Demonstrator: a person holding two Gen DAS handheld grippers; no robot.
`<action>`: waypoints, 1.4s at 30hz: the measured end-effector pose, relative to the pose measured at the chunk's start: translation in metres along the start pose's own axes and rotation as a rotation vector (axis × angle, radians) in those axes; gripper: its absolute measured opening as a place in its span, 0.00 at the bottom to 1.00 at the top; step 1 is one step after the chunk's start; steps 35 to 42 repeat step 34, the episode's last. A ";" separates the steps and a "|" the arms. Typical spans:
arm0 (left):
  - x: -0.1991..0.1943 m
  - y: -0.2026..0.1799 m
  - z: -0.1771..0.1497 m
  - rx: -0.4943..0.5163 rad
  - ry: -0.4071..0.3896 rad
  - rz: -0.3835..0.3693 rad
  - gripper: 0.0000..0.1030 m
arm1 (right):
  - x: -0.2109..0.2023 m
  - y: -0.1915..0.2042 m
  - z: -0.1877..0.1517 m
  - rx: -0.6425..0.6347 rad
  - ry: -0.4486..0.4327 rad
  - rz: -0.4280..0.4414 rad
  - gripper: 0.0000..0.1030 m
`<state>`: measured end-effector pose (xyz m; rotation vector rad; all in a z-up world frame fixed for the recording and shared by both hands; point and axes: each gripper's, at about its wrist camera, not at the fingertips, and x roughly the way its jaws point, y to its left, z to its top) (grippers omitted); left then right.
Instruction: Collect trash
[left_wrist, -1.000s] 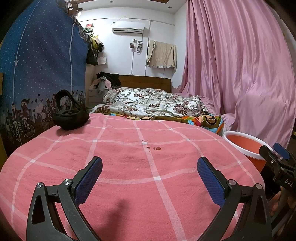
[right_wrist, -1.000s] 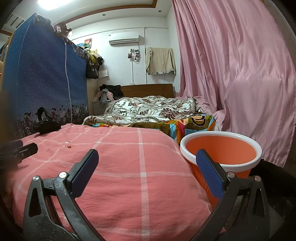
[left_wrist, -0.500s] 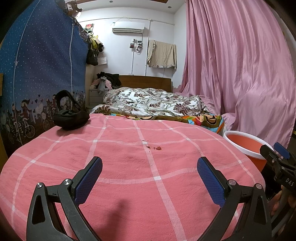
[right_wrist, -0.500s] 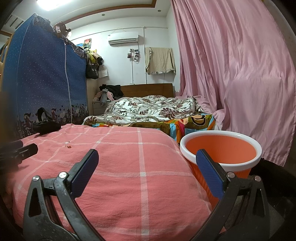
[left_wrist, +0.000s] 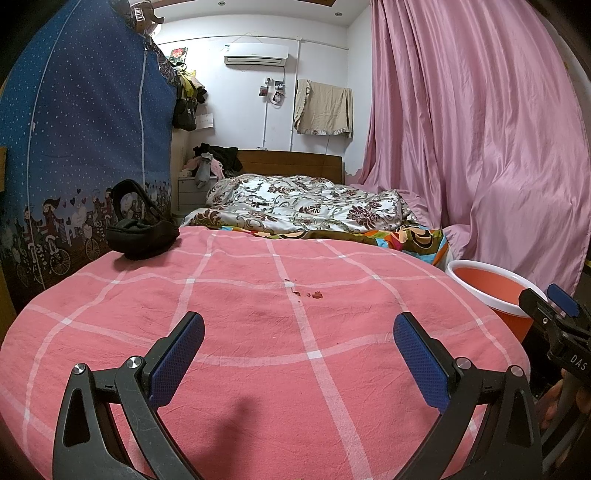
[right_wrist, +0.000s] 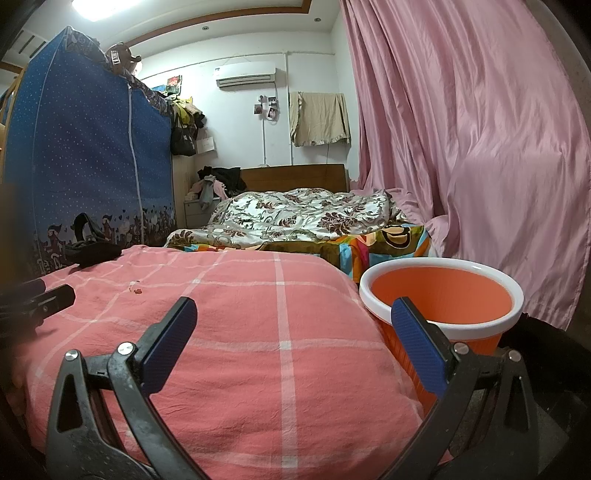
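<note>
Small red scraps (left_wrist: 312, 294) lie near the middle of a pink checked cloth (left_wrist: 240, 332); they also show in the right wrist view (right_wrist: 136, 290). An orange bin with a white rim (right_wrist: 441, 299) stands at the cloth's right edge, also in the left wrist view (left_wrist: 491, 288). My left gripper (left_wrist: 297, 339) is open and empty, low over the cloth, short of the scraps. My right gripper (right_wrist: 293, 325) is open and empty, its right finger in front of the bin. The right gripper also shows in the left wrist view (left_wrist: 554, 314).
A black bag (left_wrist: 138, 230) lies at the cloth's far left. A blue fabric wardrobe (left_wrist: 81, 147) stands on the left. A bed with a floral quilt (left_wrist: 306, 206) is behind. A pink curtain (left_wrist: 480, 129) hangs on the right.
</note>
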<state>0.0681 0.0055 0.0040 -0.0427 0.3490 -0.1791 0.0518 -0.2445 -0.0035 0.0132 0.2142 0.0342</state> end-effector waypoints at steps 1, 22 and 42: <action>0.000 0.000 0.000 0.000 0.000 0.001 0.97 | 0.000 0.000 0.000 0.001 -0.001 0.000 1.00; 0.004 0.006 0.002 -0.033 0.042 0.047 0.97 | -0.003 0.013 -0.005 -0.006 0.012 -0.002 1.00; 0.004 0.006 0.002 -0.035 0.044 0.054 0.97 | -0.004 0.017 -0.005 -0.007 0.018 -0.002 1.00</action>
